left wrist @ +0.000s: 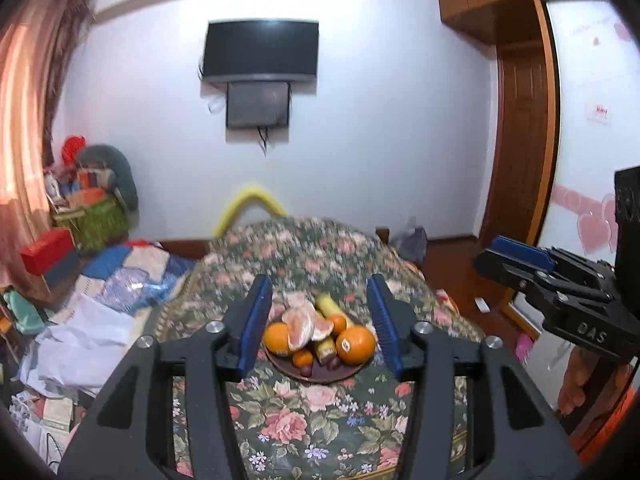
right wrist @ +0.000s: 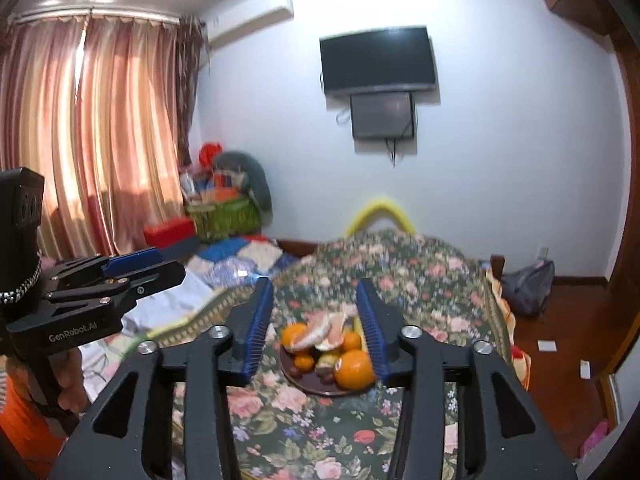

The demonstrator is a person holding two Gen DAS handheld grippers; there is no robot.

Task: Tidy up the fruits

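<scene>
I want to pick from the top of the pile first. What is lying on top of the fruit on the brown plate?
Peeled pomelo segments lie on top, across an orange and a banana. What lies beneath them on the brown plate is covered.

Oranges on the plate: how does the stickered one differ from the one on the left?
The stickered orange sits at the plate's front right and looks larger; the left orange sits at the left rim. The stickered one lies fully exposed; peeled pomelo pieces partly cover the left one. Both are round, bright orange and unpeeled.
</scene>
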